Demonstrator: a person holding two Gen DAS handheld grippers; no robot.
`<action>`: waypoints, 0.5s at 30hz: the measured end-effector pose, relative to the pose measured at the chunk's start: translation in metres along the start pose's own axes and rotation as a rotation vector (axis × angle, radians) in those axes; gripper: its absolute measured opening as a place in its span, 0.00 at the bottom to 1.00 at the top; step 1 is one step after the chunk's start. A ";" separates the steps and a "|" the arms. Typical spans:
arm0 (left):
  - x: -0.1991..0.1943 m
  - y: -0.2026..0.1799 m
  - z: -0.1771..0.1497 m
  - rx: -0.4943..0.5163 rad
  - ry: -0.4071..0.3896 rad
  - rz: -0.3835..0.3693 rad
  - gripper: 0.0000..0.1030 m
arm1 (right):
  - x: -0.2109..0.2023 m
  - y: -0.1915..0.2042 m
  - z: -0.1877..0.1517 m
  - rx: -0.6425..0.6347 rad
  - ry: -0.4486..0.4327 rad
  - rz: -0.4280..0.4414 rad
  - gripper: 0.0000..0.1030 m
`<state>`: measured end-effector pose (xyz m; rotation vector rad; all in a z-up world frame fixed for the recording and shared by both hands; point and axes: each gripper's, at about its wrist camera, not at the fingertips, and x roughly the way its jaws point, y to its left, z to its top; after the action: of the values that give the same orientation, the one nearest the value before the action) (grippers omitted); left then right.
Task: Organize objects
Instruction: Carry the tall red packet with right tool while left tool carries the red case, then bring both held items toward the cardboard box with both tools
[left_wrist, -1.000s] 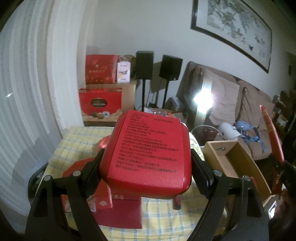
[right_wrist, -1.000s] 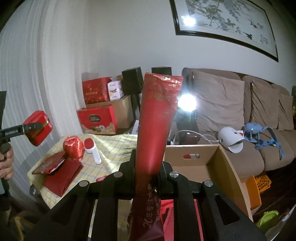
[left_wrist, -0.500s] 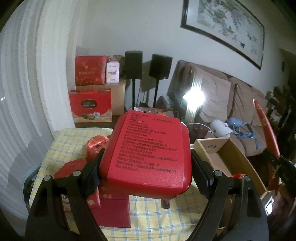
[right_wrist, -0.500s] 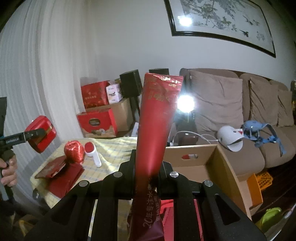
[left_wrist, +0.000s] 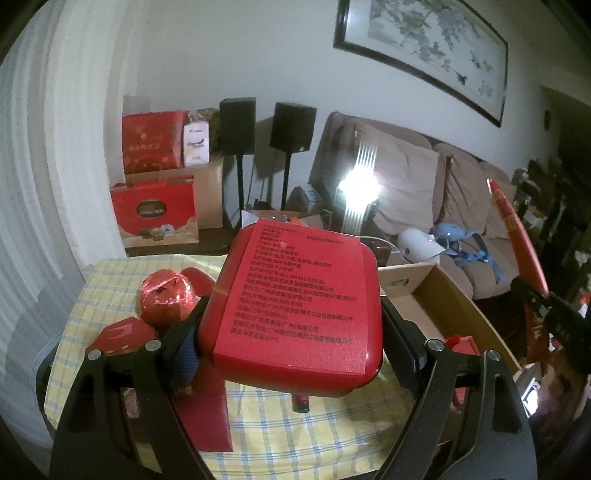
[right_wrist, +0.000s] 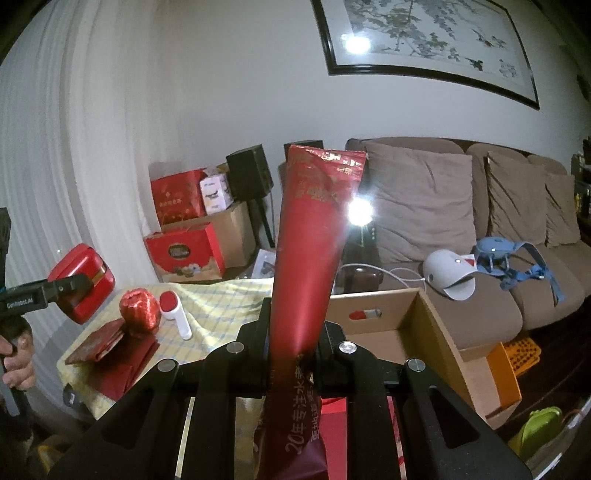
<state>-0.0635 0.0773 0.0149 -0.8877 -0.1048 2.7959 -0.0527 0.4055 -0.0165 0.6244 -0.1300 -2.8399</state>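
checked table (right_wrist: 221, 299); cardboard box (right_wrist: 436, 332) holds red packets (right_wrist: 334, 406).

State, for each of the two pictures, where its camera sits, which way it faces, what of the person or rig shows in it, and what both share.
Left wrist: behind the left gripper, facing table and sofa; its fingers clamp a red tin.
Right wrist: behind the right gripper, facing the sofa; it pinches a red tube; a hand shows.
Shared: tin, cardboard box, foil-wrapped ball.
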 end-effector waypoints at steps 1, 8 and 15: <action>0.000 -0.002 0.000 0.005 -0.002 -0.004 0.81 | -0.001 -0.001 0.001 0.001 -0.001 -0.002 0.15; 0.000 -0.012 0.004 0.025 -0.008 -0.020 0.81 | -0.004 -0.009 0.002 0.010 -0.003 -0.011 0.15; 0.002 -0.022 0.009 0.051 -0.022 -0.032 0.81 | -0.006 -0.017 0.003 0.017 -0.001 -0.025 0.15</action>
<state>-0.0664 0.0992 0.0244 -0.8361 -0.0505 2.7666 -0.0519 0.4233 -0.0138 0.6329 -0.1473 -2.8660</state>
